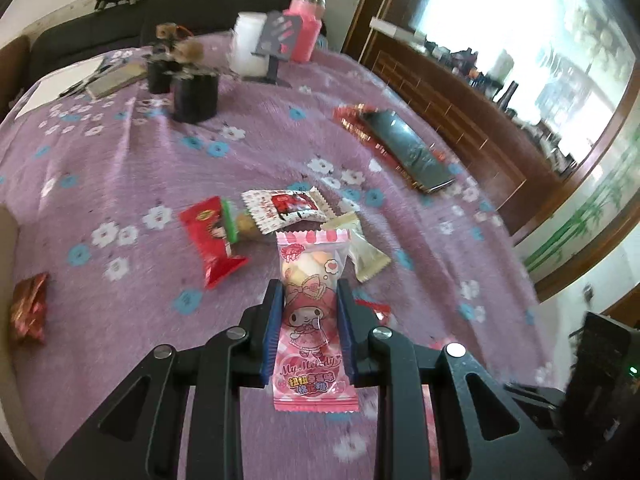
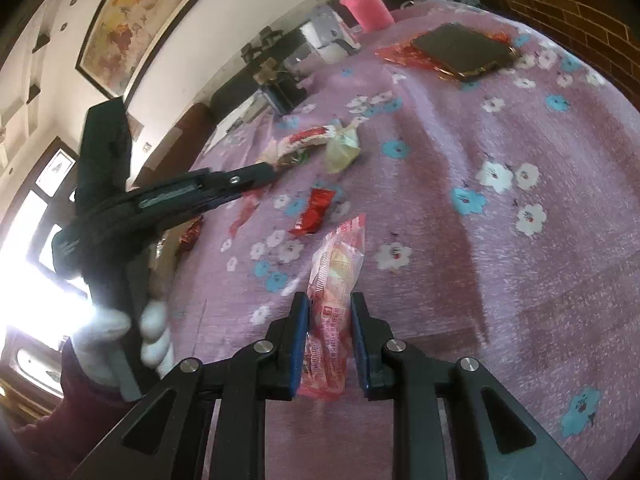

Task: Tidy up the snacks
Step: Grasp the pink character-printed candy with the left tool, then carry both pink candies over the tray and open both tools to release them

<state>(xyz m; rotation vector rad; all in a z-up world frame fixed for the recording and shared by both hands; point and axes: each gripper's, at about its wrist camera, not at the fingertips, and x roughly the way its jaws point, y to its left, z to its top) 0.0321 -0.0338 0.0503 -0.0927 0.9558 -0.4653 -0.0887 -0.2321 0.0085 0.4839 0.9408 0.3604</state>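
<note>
With the left gripper [image 1: 308, 320] fingers clamping a pink candy packet [image 1: 310, 312] and the right gripper [image 2: 330, 336] holding another wrapper [image 2: 334, 280] (loosely, it seems), either slick wrapper could slip onto the tabletop [image 1: 120, 160].

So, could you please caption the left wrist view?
Left gripper holding a pink candy packet above scattered snacks.

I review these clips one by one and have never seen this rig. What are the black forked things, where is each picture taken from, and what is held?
A person holds a hand-operated gripper in each hand, each with a camera looking along its jaws. In the left view, the left gripper clamps a pink candy packet. In the right view, the right gripper has a red-and-clear snack packet between its jaws; the left gripper and a white-gloved hand show beside it. On the purple flowered tablecloth lie more snack packets, a phone and a pink bottle.
</note>
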